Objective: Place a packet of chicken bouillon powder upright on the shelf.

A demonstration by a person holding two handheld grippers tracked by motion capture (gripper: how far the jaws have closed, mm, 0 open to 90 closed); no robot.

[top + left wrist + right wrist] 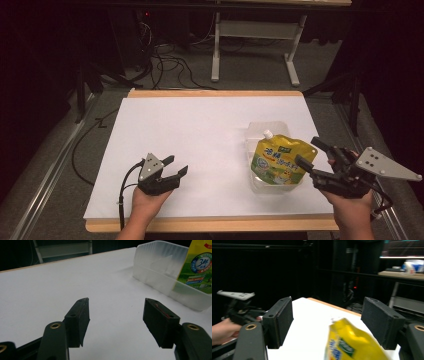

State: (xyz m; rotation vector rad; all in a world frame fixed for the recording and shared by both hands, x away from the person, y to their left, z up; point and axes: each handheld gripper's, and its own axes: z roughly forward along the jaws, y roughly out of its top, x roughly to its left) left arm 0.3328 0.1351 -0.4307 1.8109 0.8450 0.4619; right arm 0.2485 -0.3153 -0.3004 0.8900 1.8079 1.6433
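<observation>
Item: yellow spout pouch point(279, 161), printed film, white screw cap point(268, 134) at the far top corner. It stands leaning in a clear plastic bin point(260, 131) on the white desk point(200, 145), just ahead of my right tongs point(312, 152) and well off to the right of my left tongs point(175, 167).

Handling, as I judge it: soft, pliable walls, slick surface, contents shift; moderately light. Best hold: the stiffer top seam beside the cap, or the spout neck.

Tongs: right pair apart, nothing between the pads, pouch below them. Left pair apart, empty, resting low over bare desk.
</observation>
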